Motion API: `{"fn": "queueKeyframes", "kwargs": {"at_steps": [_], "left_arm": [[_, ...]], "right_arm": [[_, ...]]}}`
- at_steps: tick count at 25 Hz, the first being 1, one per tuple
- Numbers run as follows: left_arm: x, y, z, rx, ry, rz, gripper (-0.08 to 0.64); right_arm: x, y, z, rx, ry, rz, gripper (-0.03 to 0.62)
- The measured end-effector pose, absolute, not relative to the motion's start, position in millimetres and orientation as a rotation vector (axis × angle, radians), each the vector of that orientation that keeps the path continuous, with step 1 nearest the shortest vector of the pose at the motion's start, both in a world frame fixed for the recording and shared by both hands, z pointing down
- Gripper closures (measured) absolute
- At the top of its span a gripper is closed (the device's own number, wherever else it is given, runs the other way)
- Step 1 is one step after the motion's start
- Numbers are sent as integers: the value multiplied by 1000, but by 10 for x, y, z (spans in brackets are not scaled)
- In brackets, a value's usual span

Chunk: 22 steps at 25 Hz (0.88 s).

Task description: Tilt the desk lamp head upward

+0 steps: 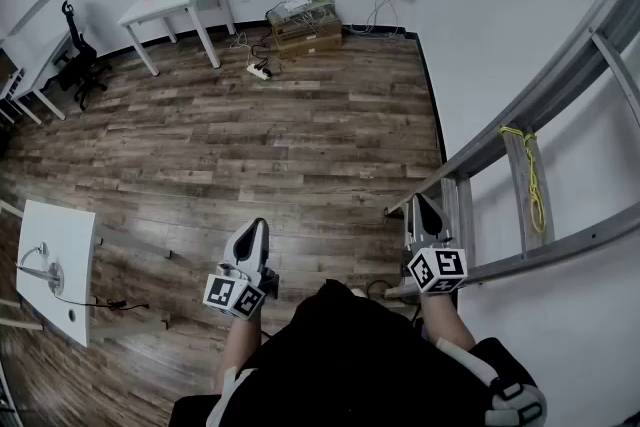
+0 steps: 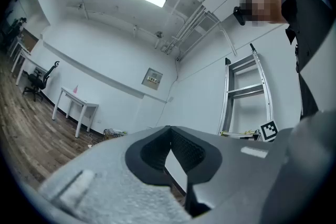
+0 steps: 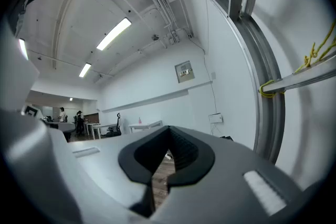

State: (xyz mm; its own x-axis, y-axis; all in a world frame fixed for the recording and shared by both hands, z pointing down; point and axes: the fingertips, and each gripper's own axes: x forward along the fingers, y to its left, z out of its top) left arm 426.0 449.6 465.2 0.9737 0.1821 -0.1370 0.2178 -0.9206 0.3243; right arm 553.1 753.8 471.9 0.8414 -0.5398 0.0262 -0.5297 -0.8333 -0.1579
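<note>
A desk lamp (image 1: 38, 268) with a slim arm and round base stands on a small white table (image 1: 70, 235) at the far left of the head view, its cable (image 1: 95, 302) trailing off the table edge. My left gripper (image 1: 258, 227) is held in front of the person's body, well to the right of that table, shut with nothing in it. My right gripper (image 1: 418, 205) is level with it near the ladder, also shut and empty. Both gripper views look up across the room along closed jaws; the lamp is in neither.
An aluminium ladder (image 1: 520, 125) with a yellow cord (image 1: 535, 177) leans along the right wall. A white desk (image 1: 180, 5), cardboard boxes (image 1: 305, 30) and a power strip (image 1: 259, 70) sit at the far wall. An office chair (image 1: 80, 55) stands at the left.
</note>
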Motion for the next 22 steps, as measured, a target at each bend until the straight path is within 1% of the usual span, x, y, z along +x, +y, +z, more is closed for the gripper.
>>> {"fn": "queueKeyframes", "kwargs": {"at_steps": [13,22], "left_arm": [[4173,4435,4729,2787,287,-135,561],[3943,4330,4820,2790,151,-136,561]], "right_arm": [[5455,7582,4807,-2862,800,-135,592],[5411,7264,4695,-2804,997,-88,591]]}}
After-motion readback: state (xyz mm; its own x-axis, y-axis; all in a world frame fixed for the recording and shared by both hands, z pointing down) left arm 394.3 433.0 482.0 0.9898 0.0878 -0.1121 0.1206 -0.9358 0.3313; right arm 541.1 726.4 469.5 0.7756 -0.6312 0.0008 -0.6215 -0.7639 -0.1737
